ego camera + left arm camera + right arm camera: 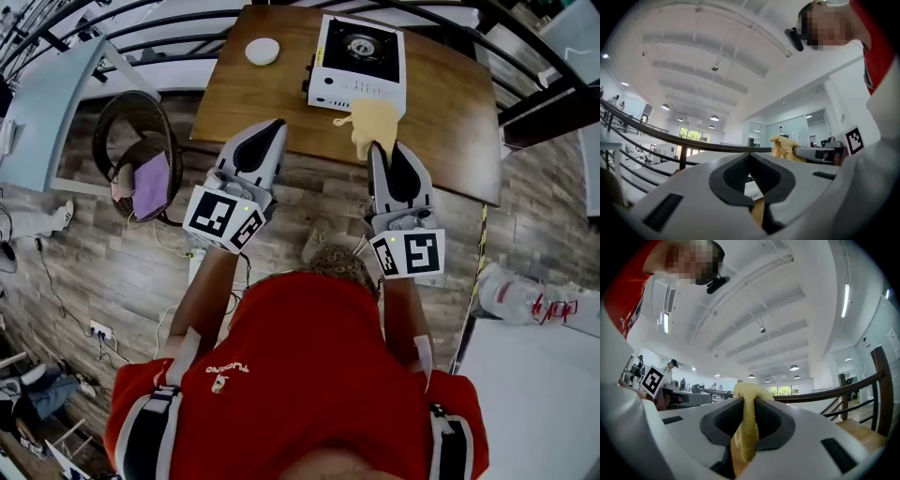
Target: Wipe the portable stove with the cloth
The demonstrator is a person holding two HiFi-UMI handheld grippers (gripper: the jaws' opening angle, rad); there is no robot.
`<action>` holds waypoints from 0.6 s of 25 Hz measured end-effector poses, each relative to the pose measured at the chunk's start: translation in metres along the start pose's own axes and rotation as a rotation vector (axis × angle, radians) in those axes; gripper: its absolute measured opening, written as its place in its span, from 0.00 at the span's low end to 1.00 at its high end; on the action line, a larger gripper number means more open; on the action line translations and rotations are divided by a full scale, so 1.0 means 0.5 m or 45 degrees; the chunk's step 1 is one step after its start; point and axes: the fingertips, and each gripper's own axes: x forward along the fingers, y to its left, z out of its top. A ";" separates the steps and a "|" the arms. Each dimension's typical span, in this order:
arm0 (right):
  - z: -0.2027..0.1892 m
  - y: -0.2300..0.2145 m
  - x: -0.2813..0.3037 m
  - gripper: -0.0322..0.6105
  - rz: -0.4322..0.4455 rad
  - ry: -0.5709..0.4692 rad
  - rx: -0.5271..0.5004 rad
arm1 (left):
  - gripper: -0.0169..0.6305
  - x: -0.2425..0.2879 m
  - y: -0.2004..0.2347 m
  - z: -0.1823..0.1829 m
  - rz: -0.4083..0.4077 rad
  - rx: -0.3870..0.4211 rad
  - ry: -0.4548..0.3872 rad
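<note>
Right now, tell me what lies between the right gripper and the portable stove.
Only the yellow cloth that the right gripper holds, seen in the head view.

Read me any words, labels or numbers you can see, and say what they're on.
Nothing reads clearly.
Red shirt: white print, upside down, too blurred.
Portable stove: front-panel print, too small.
Marker cubes: square patterns, no letters.
</note>
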 end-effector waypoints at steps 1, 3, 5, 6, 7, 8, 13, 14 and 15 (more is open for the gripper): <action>-0.010 -0.017 0.021 0.18 0.007 0.006 0.008 | 0.04 0.025 0.012 -0.006 0.006 0.005 0.009; -0.031 -0.046 0.065 0.18 0.026 0.021 0.022 | 0.04 0.071 0.039 -0.018 0.019 0.012 0.031; -0.052 -0.066 0.106 0.18 0.052 0.038 0.031 | 0.04 0.112 0.065 -0.030 0.027 0.013 0.056; -0.061 -0.072 0.126 0.18 0.065 0.048 0.033 | 0.04 0.130 0.078 -0.037 0.032 0.008 0.067; -0.071 -0.078 0.145 0.18 0.077 0.058 0.034 | 0.04 0.147 0.091 -0.044 0.038 0.000 0.080; -0.081 -0.083 0.163 0.18 0.087 0.071 0.036 | 0.04 0.163 0.103 -0.052 0.046 -0.009 0.096; -0.130 -0.106 0.225 0.18 0.090 0.150 0.062 | 0.04 0.226 0.148 -0.106 0.086 -0.048 0.214; -0.139 -0.112 0.236 0.18 0.082 0.165 0.067 | 0.04 0.237 0.155 -0.119 0.090 -0.055 0.240; -0.149 -0.116 0.246 0.18 0.072 0.182 0.074 | 0.04 0.246 0.163 -0.132 0.091 -0.064 0.266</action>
